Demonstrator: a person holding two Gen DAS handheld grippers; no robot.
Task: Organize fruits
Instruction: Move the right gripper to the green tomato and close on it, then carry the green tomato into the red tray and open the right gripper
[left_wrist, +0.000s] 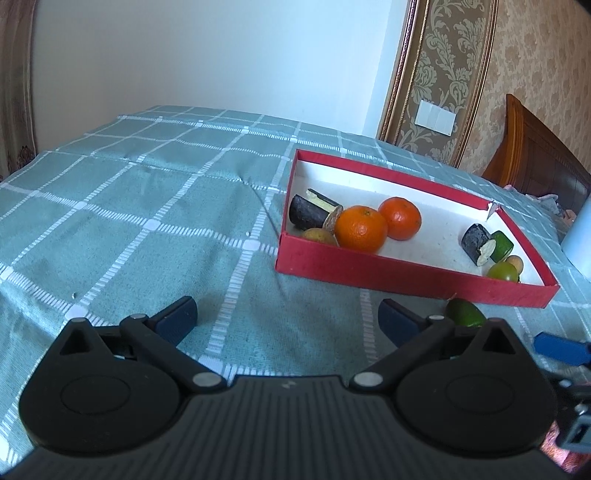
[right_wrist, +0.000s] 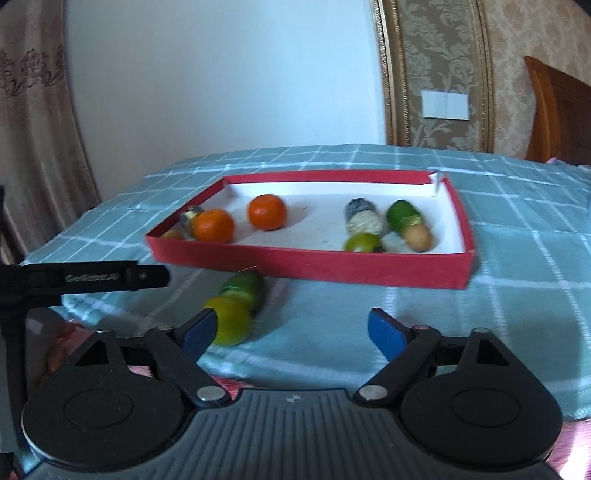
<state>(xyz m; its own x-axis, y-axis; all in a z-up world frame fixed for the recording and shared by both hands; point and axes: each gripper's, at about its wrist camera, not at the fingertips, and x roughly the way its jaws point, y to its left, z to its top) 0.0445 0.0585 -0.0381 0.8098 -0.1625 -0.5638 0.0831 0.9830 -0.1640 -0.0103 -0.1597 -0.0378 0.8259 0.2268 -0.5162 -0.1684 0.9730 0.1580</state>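
Note:
A red box (left_wrist: 406, 275) (right_wrist: 314, 264) with a white inside lies on the checked cloth. It holds two oranges (left_wrist: 361, 229) (right_wrist: 266, 212), dark cut pieces (left_wrist: 308, 212), a green piece (right_wrist: 400, 216) and small round fruits (right_wrist: 418, 238). Outside the box, by its near wall, lie a green piece (right_wrist: 245, 288) and a yellow-green fruit (right_wrist: 231, 321); the green piece also shows in the left wrist view (left_wrist: 464, 314). My left gripper (left_wrist: 288, 319) is open and empty over the cloth. My right gripper (right_wrist: 291, 330) is open and empty, its left finger beside the yellow-green fruit.
The teal checked cloth (left_wrist: 147, 206) covers a bed. A wooden headboard (left_wrist: 535, 166) stands at the right. The left gripper's black side (right_wrist: 92, 277) shows at the left of the right wrist view. A wall and a curtain lie behind.

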